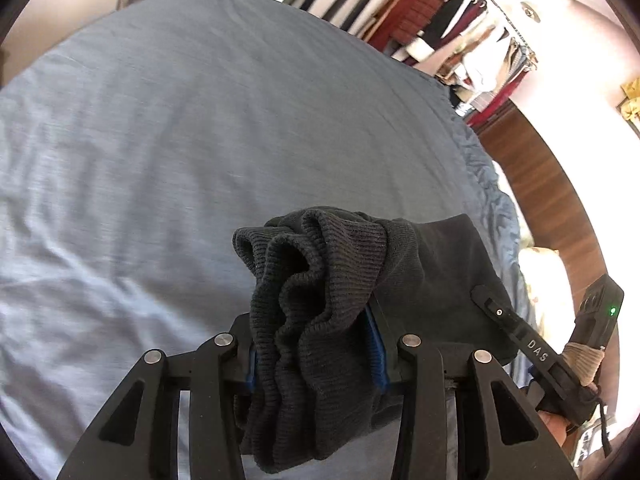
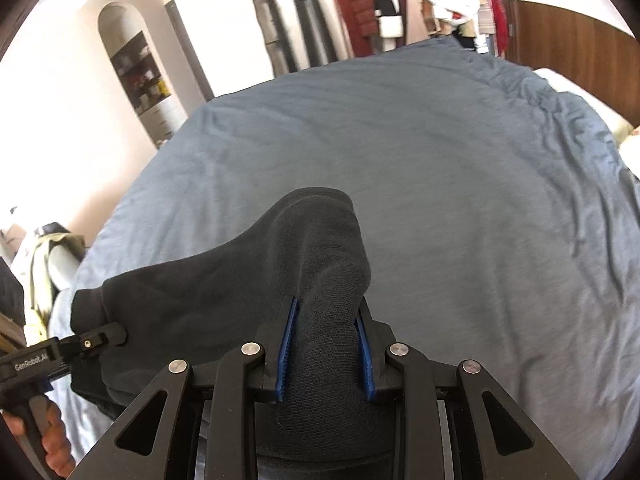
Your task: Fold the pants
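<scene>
While held above bed point(image 1: 200, 128), pants point(image 1: 320, 300) pinched by left claw point(image 1: 316, 352) and right claw point(image 2: 325, 348).

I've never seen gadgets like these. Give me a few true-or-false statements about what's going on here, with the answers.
1. Both grippers are clamped on the same dark pants. True: the left gripper and the right gripper each pinch a bunch of the fabric.
2. The bed has a red cover. False: it is grey-blue.
3. The left gripper holds ribbed knit cloth. True.
4. The pants lie flat and neatly folded on the bed. False: they are bunched in the grippers.
5. Clothes hang beyond the bed. True.
</scene>
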Available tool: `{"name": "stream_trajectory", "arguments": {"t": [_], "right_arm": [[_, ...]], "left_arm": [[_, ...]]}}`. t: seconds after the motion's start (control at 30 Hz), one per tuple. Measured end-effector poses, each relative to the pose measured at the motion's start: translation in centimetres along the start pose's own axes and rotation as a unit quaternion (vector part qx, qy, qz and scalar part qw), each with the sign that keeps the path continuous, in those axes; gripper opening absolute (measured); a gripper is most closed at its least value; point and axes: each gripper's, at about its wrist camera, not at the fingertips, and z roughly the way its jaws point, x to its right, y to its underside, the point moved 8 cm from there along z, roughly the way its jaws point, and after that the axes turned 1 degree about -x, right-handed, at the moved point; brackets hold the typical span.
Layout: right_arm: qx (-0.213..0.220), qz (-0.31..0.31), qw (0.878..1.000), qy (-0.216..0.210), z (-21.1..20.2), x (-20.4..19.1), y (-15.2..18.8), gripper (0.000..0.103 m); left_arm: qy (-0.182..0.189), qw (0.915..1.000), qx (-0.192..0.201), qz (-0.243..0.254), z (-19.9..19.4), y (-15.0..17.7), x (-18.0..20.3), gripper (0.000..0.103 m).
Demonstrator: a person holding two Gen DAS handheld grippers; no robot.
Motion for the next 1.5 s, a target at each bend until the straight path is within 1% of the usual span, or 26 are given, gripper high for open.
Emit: {"name": "stream_trajectory", "arguments": {"t": [0.17,0.3,0.47,0.6,0.67,0.77,0.8,0.83,0.87,0.93,1.03,1.1,1.17,1.23,1.27,1.33,1.4,1.43,1.47,1.5], "right_arm": [[-0.010,0.008,1.000,-0.025,1.2,-4.8,1.6,0.028],[-0.020,0.005,0.999,-0.035,2.7,-8.5,3.7,0.028],[-0.027,-0.008,0.999,-0.024,5.3,-11.3,5.7,0.028],[-0.041,-0.009,0.999,-0.007,6.9,-12.3,7.7,0.028],[-0.040,-0.019,0.999,0.012,7.5,-12.2,8.2,0.030],[-0.042,-0.036,0.998,0.027,8.0,-11.9,8.5,0.037],[-0.043,-0.042,0.998,0.035,8.0,-11.7,8.6,0.044],[-0.045,-0.047,0.997,0.051,7.9,-11.3,8.7,0.048],[-0.043,-0.050,0.996,0.066,7.9,-11.3,8.5,0.049],[-0.034,-0.055,0.994,0.085,7.0,-10.8,8.3,0.058],[-0.023,-0.051,0.994,0.097,5.5,-10.4,7.9,0.058],[-0.023,-0.048,0.993,0.103,5.1,-10.8,7.4,0.058],[-0.013,-0.047,0.994,0.093,4.1,-11.1,7.2,0.058],[-0.009,-0.046,0.996,0.074,3.2,-11.4,7.2,0.058],[-0.012,-0.044,0.997,0.068,3.1,-11.5,7.4,0.058],[-0.020,-0.043,0.998,0.046,2.9,-11.6,7.8,0.058],[-0.024,-0.044,0.998,0.030,3.1,-11.9,8.4,0.058],[-0.029,-0.045,0.998,0.025,3.3,-12.1,8.8,0.058],[-0.039,-0.043,0.998,0.019,3.5,-12.1,9.3,0.057],[-0.046,-0.040,0.998,0.014,3.7,-12.0,9.6,0.056]], "left_arm": [[-0.033,0.9994,0.000,0.008,-2.4,-0.7,-5.2,0.040],[-0.046,0.9989,-0.007,0.013,-2.9,-1.1,-9.3,0.040],[-0.043,0.9986,-0.028,0.013,-1.3,-1.3,-13.7,0.040],[-0.035,0.9979,-0.053,0.010,0.6,-0.6,-15.9,0.041],[-0.037,0.9974,-0.060,0.013,1.3,-0.3,-16.3,0.043],[-0.050,0.9960,-0.072,0.018,1.5,0.3,-16.7,0.048],[-0.051,0.9957,-0.074,0.019,1.4,0.5,-16.7,0.050],[-0.059,0.9951,-0.076,0.024,1.1,0.6,-16.7,0.054],[-0.075,0.9938,-0.075,0.033,0.8,0.7,-16.7,0.056],[-0.097,0.9915,-0.075,0.044,0.0,0.8,-16.7,0.058],[-0.118,0.9891,-0.069,0.054,-1.8,1.0,-16.2,0.059],[-0.140,0.9863,-0.060,0.064,-3.0,1.0,-15.8,0.061],[-0.157,0.9840,-0.038,0.075,-4.2,0.7,-15.0,0.062],[-0.165,0.9832,-0.022,0.074,-5.0,0.6,-14.9,0.062],[-0.163,0.9837,-0.012,0.076,-5.4,0.6,-14.3,0.061],[-0.139,0.9869,-0.002,0.082,-5.8,0.5,-13.8,0.060],[-0.102,0.9915,-0.017,0.080,-4.8,0.5,-12.7,0.057],[-0.080,0.9937,-0.027,0.074,-4.3,0.8,-12.4,0.050],[-0.066,0.9947,-0.036,0.070,-3.7,1.0,-12.3,0.047],[-0.061,0.9945,-0.048,0.070,-3.0,1.4,-12.2,0.046]]}}
